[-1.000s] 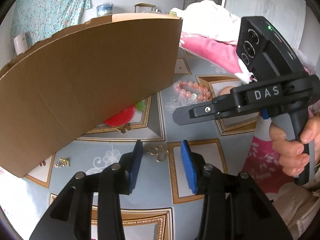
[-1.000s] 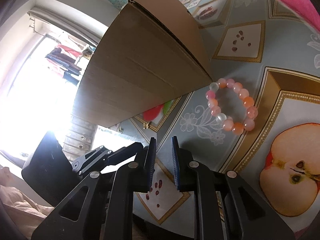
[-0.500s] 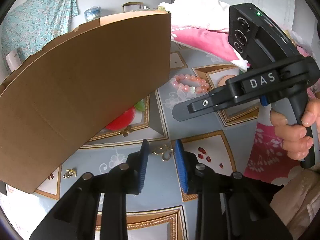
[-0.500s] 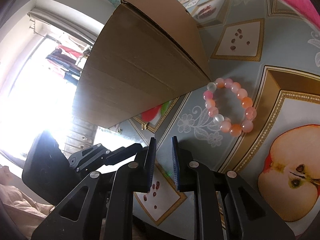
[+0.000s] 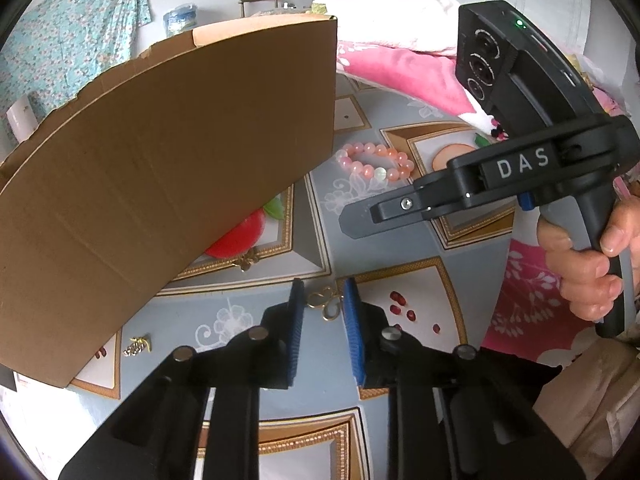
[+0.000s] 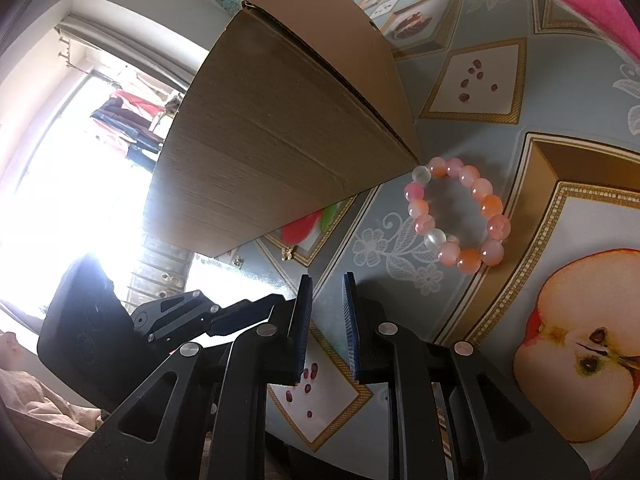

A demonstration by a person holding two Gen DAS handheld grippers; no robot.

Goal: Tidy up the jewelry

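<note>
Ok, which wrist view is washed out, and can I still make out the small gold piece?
Right wrist: window glare bleaches the left side; bead bracelet stays clear. Left wrist: evenly lit, sharp; gold piece visible between the closing left gripper fingers; fisheye bends the cardboard box edge.

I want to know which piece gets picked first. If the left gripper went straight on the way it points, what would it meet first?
Most likely the small gold ornament, which lies on the tablecloth between the closing jaws of the left gripper; whether they touch it yet is unclear.
</note>
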